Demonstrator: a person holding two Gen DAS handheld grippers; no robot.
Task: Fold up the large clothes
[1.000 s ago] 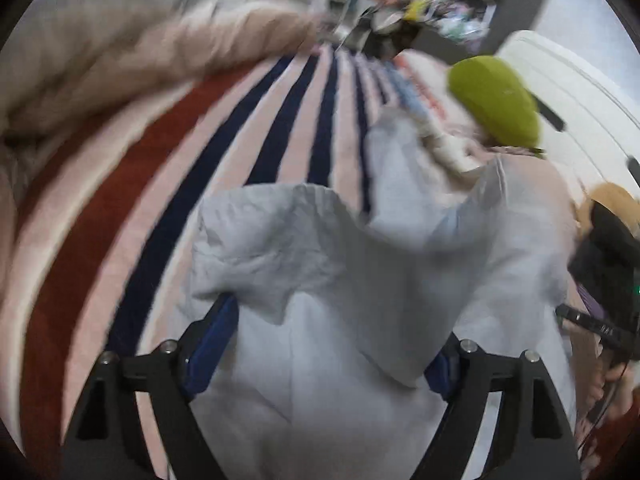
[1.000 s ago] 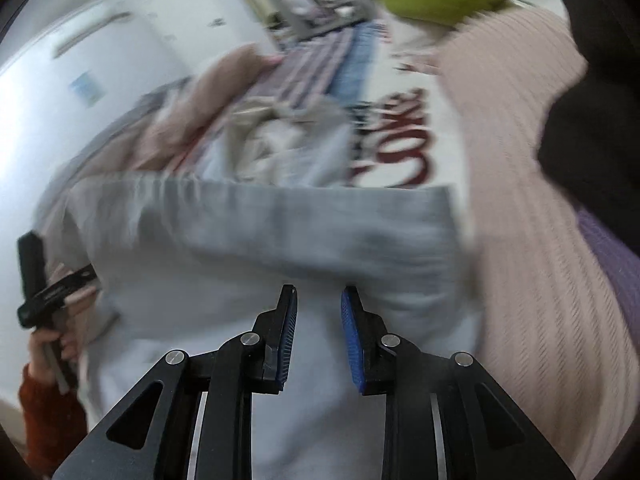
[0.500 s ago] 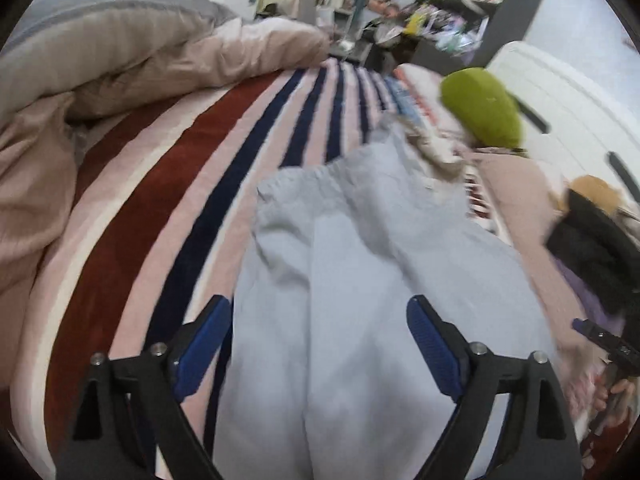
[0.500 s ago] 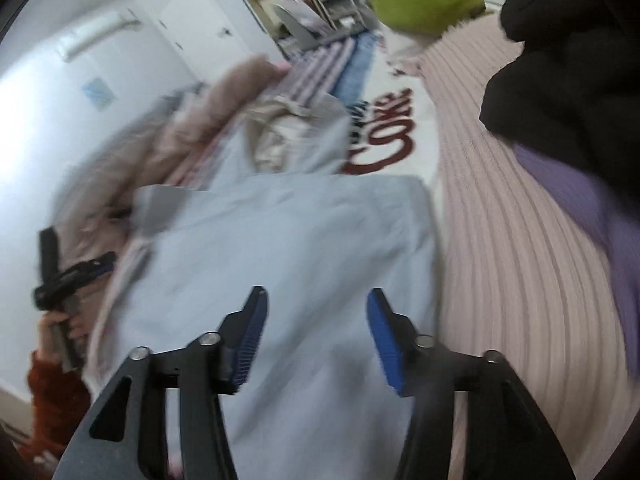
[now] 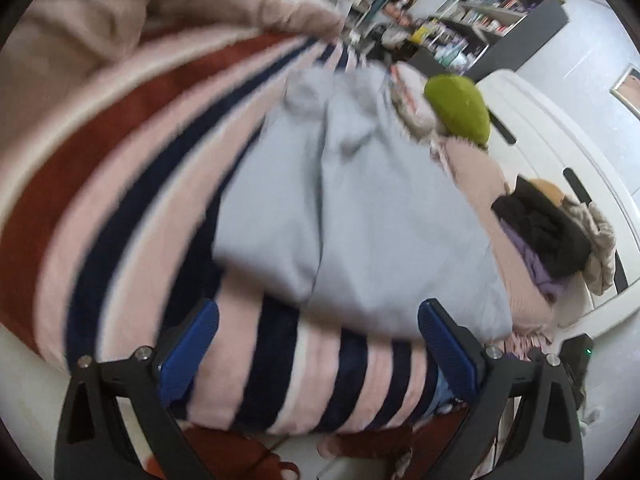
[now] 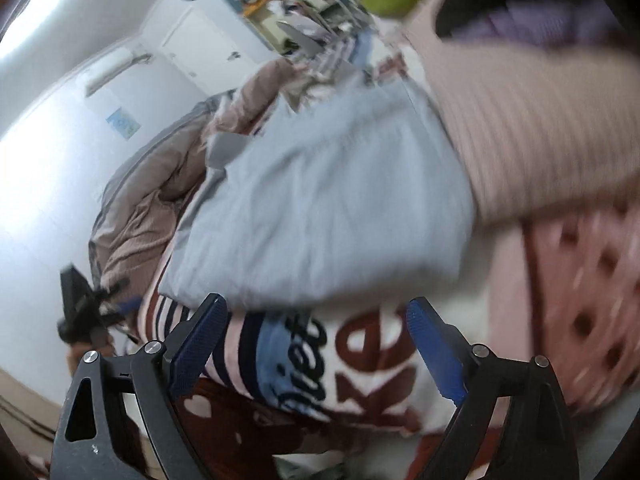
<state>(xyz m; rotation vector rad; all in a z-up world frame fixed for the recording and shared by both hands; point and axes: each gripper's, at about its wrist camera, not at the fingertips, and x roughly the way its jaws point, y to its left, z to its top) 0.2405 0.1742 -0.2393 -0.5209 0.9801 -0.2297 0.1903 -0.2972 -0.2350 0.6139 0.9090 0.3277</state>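
A large pale grey-blue garment [image 5: 352, 208] lies folded and flat on the striped blanket [image 5: 120, 184] of a bed. My left gripper [image 5: 318, 320] hovers just short of the garment's near edge, its jaws still opening, with nothing between the blue pads [image 5: 192, 344]. In the right wrist view the same garment [image 6: 328, 208] lies ahead of my right gripper [image 6: 316, 308]. Its jaws are also opening and hold nothing; below them is a white blanket with red lettering [image 6: 360, 360]. Both views are blurred by motion.
A green cushion [image 5: 460, 108], a pink knit piece [image 5: 476, 168] and a pile of black and purple clothes [image 5: 540, 232] lie to the garment's right. A bunched beige duvet [image 5: 100, 20] fills the far left. The left gripper's black body [image 6: 80, 304] shows at the right wrist view's left edge.
Both grippers let go of the grey-blue garment and drew back toward the bed's near edge, jaws spreading wide. The raised garment has dropped flat onto the blanket.
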